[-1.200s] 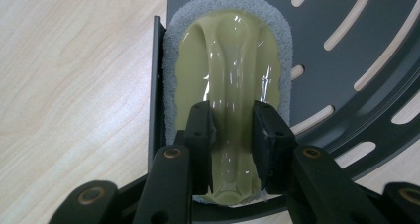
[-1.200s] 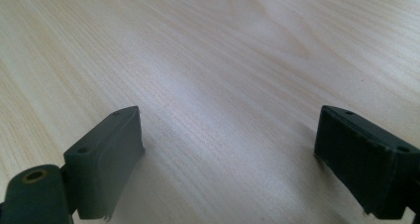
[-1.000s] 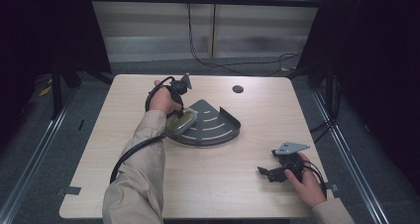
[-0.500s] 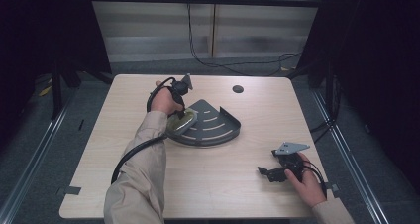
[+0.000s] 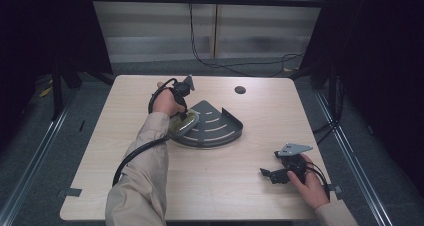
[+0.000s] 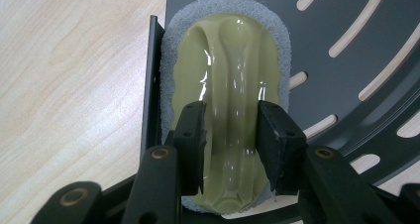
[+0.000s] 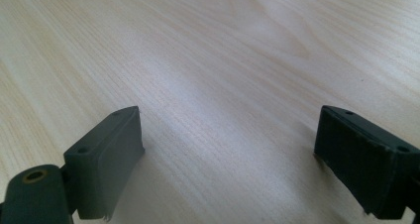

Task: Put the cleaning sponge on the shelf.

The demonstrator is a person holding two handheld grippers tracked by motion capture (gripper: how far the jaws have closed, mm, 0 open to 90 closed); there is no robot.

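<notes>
A dark grey fan-shaped slotted tray (image 5: 215, 128) lies at the table's middle. On its left corner rests a yellow-green scrubber with a grey pad underneath (image 5: 181, 124). My left gripper (image 5: 186, 117) points down onto it. In the left gripper view the scrubber (image 6: 229, 80) lies on the tray (image 6: 356, 60), and my left gripper (image 6: 230, 142) is shut on the scrubber's raised middle ridge. My right gripper (image 5: 270, 176) rests low near the table's front right, held by a hand. Its jaws stand wide apart over bare wood, so my right gripper (image 7: 228, 159) is open and holds nothing.
The light wooden table (image 5: 120, 151) has a small black round hole cap (image 5: 240, 90) at the back right. Cables trail from both grippers. Dark frame posts and floor rails surround the table.
</notes>
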